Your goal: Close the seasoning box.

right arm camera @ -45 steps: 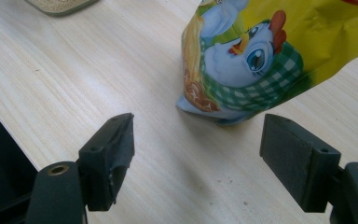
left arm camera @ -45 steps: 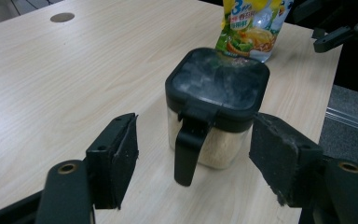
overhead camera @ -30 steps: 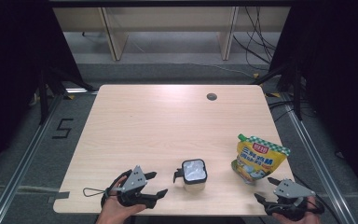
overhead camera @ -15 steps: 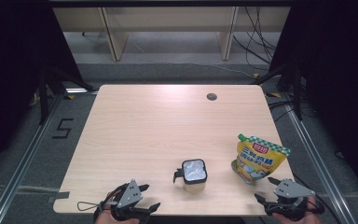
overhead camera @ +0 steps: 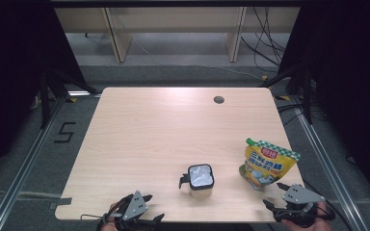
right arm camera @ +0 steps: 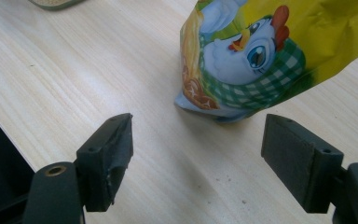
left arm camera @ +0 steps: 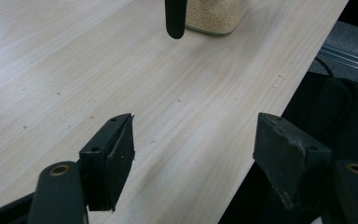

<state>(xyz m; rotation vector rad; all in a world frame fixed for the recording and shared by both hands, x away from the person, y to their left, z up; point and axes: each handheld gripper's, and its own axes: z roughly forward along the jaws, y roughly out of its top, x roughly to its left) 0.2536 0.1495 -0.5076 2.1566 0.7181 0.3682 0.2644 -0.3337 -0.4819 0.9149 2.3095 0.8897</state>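
A small clear jar (overhead camera: 201, 182) with a black-rimmed lid and a black side clip stands near the table's front edge; its grain-filled base (left arm camera: 214, 18) shows at the top of the left gripper view. A yellow pouch (overhead camera: 267, 163) printed with a cartoon chicken stands upright to the jar's right. My left gripper (overhead camera: 155, 208) hovers at the front edge, left of the jar, open with nothing between its fingers (left arm camera: 193, 140). My right gripper (overhead camera: 272, 194) is open just in front of the pouch (right arm camera: 261, 56), apart from it (right arm camera: 198, 140).
The light wooden table (overhead camera: 164, 130) has a round cable hole (overhead camera: 218, 99) at the back right. Its front edge (left arm camera: 270, 107) runs under my left gripper. Dark floor and metal rails surround the table.
My left gripper has drawn back toward the table's front edge and sunk a little, jaws still wide. The right gripper, jar and pouch have stayed put.
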